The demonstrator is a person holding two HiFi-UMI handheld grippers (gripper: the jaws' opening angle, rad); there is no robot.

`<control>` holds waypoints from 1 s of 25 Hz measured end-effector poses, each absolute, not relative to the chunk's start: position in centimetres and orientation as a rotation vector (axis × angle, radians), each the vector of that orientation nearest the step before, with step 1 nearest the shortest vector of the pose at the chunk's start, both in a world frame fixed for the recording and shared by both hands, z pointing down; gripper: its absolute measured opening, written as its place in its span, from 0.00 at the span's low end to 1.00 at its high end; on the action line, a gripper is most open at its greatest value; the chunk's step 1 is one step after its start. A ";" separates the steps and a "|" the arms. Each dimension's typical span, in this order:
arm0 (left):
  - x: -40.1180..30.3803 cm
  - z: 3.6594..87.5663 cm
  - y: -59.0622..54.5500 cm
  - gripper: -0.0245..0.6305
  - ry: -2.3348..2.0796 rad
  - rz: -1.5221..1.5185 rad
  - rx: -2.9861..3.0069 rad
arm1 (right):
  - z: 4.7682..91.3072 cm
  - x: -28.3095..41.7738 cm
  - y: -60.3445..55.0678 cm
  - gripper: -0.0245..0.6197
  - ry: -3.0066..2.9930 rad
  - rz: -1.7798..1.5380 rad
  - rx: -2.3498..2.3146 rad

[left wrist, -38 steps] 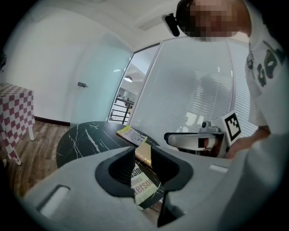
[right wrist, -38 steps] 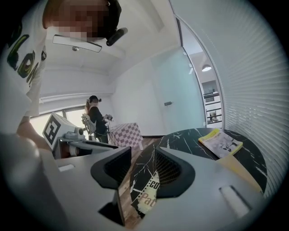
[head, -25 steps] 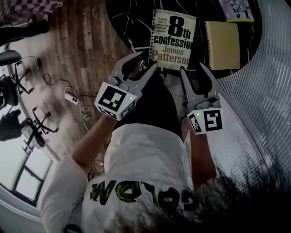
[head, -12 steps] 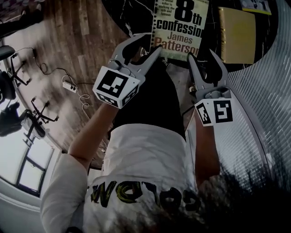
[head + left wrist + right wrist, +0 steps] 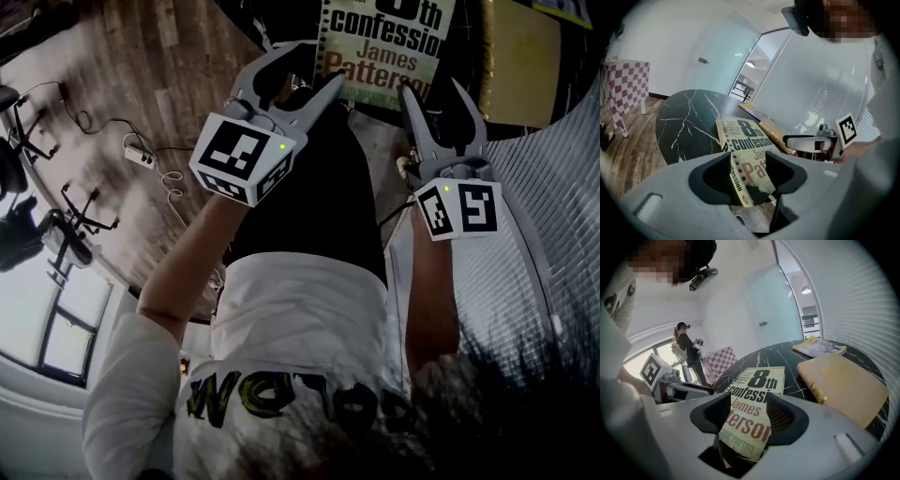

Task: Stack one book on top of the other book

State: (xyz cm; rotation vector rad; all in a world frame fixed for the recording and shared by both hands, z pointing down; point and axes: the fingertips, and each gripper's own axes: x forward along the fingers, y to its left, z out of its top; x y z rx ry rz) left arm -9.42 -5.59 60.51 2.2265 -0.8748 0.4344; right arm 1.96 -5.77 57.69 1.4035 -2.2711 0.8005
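The round black counter (image 5: 684, 122) carries a thick tan book (image 5: 843, 380) lying flat. Near it, not touching, lies a paperback (image 5: 384, 47) whose near end reaches the counter's edge; the tan one looks stiff and heavy, so it is probably the better base. The paperback should be light, bendy and glossy-slick, likely to sag if lifted by one corner, so its two near corners suit a double hold. The left gripper (image 5: 747, 159) and right gripper (image 5: 749, 399) are both released, jaws having just been opening, each framing a near corner without pressing it.
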 end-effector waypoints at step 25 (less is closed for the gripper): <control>-8.0 63.9 -5.7 0.42 -0.851 0.400 2.149 | 63.7 3.1 -5.0 0.48 -2.198 1.008 1.416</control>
